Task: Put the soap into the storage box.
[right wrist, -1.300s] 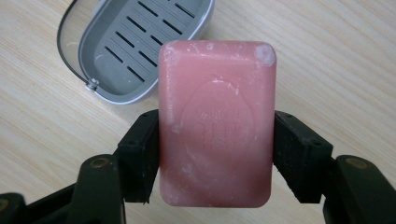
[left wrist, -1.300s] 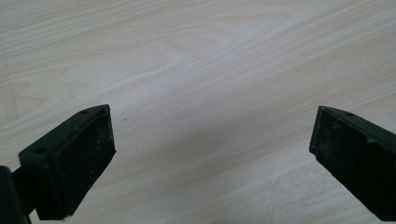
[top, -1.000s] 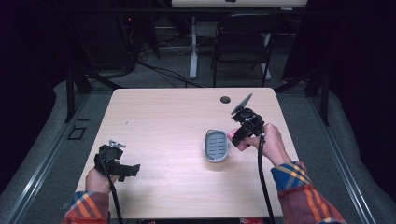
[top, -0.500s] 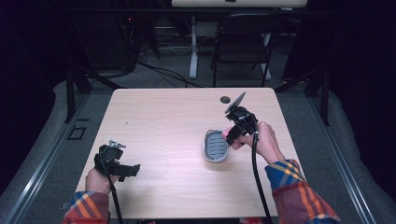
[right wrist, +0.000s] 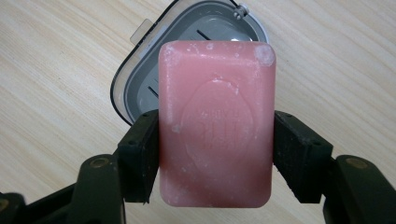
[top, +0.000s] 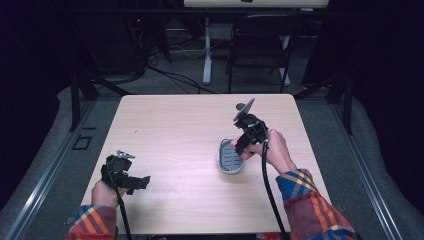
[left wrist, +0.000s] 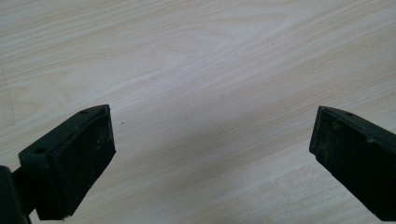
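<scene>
The right gripper (right wrist: 215,154) has its jaws pressed against the two long sides of a pink soap bar (right wrist: 216,123), holding it above a grey soap dish (right wrist: 140,88) whose slotted tray shows behind the bar. In the high view the dish (top: 229,160) lies on the right half of the wooden tabletop (top: 175,125), just under that gripper (top: 239,146). The left gripper (left wrist: 210,154) has its jaws spread wide over bare wood, gripping nothing; it sits near the tabletop's front left corner (top: 142,181). A small dark disc (top: 240,106) lies near the far edge.
</scene>
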